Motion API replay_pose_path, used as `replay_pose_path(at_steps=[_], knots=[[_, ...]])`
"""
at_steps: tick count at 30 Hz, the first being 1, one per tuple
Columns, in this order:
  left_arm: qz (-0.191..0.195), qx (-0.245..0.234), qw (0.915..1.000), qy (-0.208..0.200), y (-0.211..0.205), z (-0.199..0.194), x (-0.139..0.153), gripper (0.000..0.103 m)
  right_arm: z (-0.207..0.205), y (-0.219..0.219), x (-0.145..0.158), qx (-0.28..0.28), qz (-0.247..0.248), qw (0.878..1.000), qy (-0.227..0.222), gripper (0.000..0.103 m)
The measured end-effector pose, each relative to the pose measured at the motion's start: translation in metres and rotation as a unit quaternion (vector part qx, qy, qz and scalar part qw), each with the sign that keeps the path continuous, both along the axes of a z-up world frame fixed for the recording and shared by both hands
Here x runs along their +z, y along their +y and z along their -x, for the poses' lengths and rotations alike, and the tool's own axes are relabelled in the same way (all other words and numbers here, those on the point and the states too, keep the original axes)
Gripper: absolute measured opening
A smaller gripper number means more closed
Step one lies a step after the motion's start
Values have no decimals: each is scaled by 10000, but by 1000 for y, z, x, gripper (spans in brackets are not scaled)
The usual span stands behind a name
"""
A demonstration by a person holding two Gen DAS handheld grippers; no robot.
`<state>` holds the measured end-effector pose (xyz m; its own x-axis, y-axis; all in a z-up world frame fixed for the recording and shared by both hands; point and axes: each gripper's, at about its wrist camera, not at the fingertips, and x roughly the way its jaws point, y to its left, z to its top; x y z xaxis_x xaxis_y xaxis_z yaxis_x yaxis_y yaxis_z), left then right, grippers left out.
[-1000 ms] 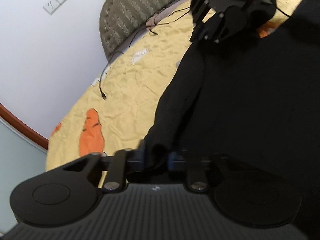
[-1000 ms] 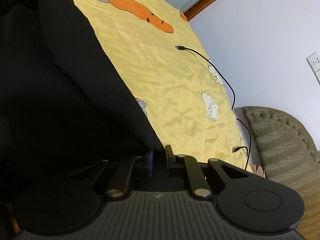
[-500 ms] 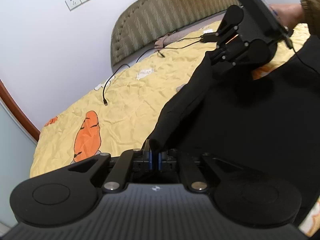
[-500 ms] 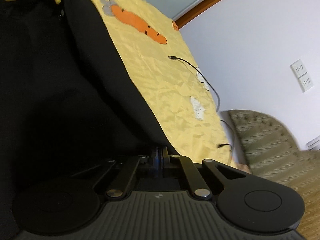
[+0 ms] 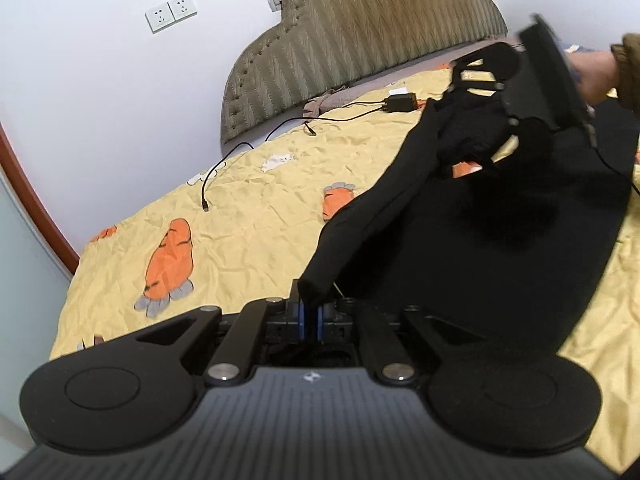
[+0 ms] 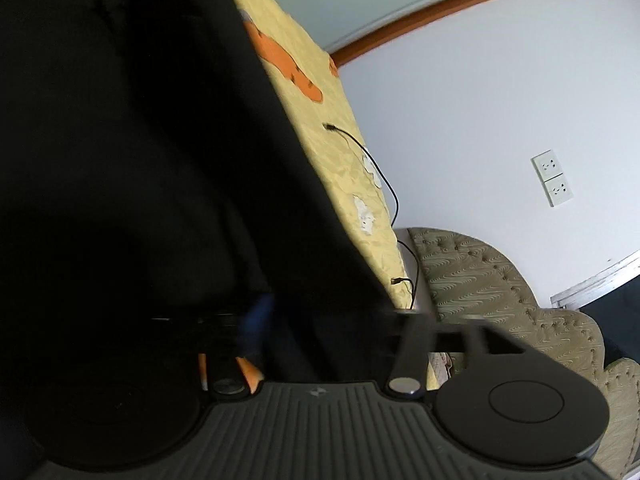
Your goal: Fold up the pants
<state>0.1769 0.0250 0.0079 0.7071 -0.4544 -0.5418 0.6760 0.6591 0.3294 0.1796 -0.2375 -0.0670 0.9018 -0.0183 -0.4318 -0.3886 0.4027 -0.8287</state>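
My left gripper (image 5: 310,322) pinches the soft, limp pants (image 5: 500,240) by a hem corner; my right gripper (image 6: 328,320) is opening around cloth.

Black ribbed gripper (image 5: 310,322) (blue-padded fingers (image 5: 301,320)), olive sleeve (image 5: 628,72).

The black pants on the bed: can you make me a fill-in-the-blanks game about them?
1. The pants lie on a ____ bedsheet printed with carrots.
2. The left gripper is shut on the ____ of the pants.
3. The right gripper has its jaws ____ near the headboard.
4. A thin black ____ lies on the sheet beside the pants.

Missing words: yellow; edge; opening; cable
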Motion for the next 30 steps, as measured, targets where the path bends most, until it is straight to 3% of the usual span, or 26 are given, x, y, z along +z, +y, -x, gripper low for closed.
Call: replay_pose_path(at_steps=[5, 9, 14, 21, 23, 25, 27, 30], knots=[[75, 49, 9997, 211, 13, 32, -12, 7, 54, 4, 1, 47, 77, 9993, -356, 65], [99, 207, 9987, 452, 23, 45, -27, 7, 74, 13, 0, 150, 220, 9977, -618, 70], [146, 422, 9973, 578, 34, 51, -39, 8, 81, 18, -5, 382, 277, 9984, -300, 70], [400, 484, 9960, 633, 42, 48, -29, 9, 102, 36, -18, 562, 387, 9977, -22, 69], [438, 474, 9960, 624, 43, 50, -27, 9, 99, 32, -23, 445, 324, 9984, 132, 59], [445, 469, 9958, 645, 44, 51, -27, 9, 89, 31, -27, 305, 331, 9982, 395, 29], [433, 502, 9958, 635, 44, 52, -27, 9, 76, 30, -31, 136, 307, 9983, 477, 11], [409, 537, 9956, 654, 44, 52, -29, 9, 73, 31, -34, 10, 306, 9987, 420, 3]])
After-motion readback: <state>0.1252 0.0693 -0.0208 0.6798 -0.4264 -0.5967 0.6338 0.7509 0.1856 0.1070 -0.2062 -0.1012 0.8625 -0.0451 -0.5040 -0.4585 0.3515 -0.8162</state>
